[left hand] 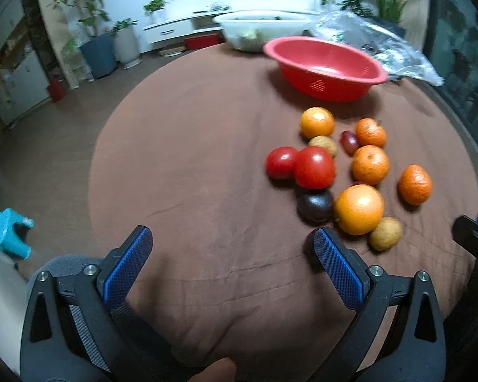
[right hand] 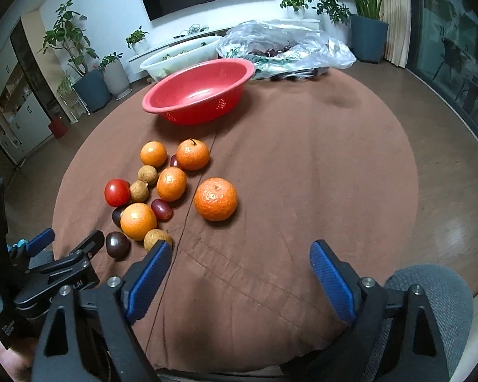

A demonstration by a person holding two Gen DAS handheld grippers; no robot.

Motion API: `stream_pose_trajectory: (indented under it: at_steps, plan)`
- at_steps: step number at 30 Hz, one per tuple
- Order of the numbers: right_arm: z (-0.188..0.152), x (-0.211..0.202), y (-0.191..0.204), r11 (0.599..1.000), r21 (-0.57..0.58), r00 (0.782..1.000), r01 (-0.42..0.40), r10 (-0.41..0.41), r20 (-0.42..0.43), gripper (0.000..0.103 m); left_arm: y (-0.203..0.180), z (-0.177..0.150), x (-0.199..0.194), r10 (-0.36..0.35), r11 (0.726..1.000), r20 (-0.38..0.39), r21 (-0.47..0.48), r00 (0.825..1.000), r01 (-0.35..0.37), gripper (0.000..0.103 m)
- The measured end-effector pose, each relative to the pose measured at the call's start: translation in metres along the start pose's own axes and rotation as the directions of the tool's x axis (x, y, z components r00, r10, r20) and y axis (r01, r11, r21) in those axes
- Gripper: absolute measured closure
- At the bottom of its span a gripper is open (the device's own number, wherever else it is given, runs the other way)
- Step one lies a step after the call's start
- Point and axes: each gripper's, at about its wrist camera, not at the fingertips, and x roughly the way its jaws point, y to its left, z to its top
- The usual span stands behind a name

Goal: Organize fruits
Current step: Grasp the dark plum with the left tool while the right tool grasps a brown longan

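Several fruits lie in a loose cluster on the brown tablecloth [left hand: 191, 165]: oranges, tangerines, two red tomatoes [left hand: 314, 167], dark plums, small brown longans and red grapes. An empty red basket [left hand: 325, 67] [right hand: 197, 95] stands beyond them. My left gripper [left hand: 232, 238] hovers open over bare cloth, left of and nearer than the cluster; its right finger is close to a dark plum [left hand: 315, 205] and a big orange [left hand: 359, 208]. My right gripper [right hand: 240, 253] is open and empty over the cloth, with a large tangerine [right hand: 216, 199] just ahead and a longan [right hand: 156, 238] by its left finger.
A white tub [right hand: 181, 55] and a clear plastic bag [right hand: 286, 47] with dark fruit sit behind the red basket. The round table's edge [right hand: 446, 146] drops to a wooden floor. Potted plants and a TV stand line the far wall. A grey-sleeved arm [right hand: 430, 289] shows at lower right.
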Motion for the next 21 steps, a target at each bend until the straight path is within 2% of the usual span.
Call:
stream_pose_trajectory:
  at_steps: [4, 8, 13, 16, 21]
  plan:
    - [0.004, -0.001, -0.001, 1.0, -0.025, 0.999, 0.009, -0.008, 0.035, 0.012, 0.006, 0.0, 0.004, -0.149, 0.989, -0.004, 0.002, 0.989, 0.149, 0.0]
    - [0.007, -0.001, -0.007, 1.0, -0.017, 0.998, -0.009, 0.01, 0.059, 0.014, 0.003, -0.006, 0.011, -0.123, 0.99, -0.056, 0.067, 0.991, 0.127, 0.0]
    - [0.005, 0.005, -0.001, 0.995, -0.081, 0.998, -0.061, 0.063, 0.023, 0.032, -0.006, -0.006, 0.015, -0.161, 0.977, -0.078, 0.126, 0.984, 0.17, 0.0]
    - [0.003, 0.001, 0.007, 0.989, -0.119, 0.994, -0.091, 0.097, 0.044, 0.032, -0.008, -0.008, 0.018, -0.186, 0.972, -0.098, 0.129, 0.978, 0.198, 0.0]
    - [0.003, 0.0, 0.015, 0.979, -0.156, 0.989, -0.132, 0.141, 0.047, 0.036, -0.01, -0.005, 0.021, -0.238, 0.961, -0.085, 0.124, 0.968, 0.247, 0.001]
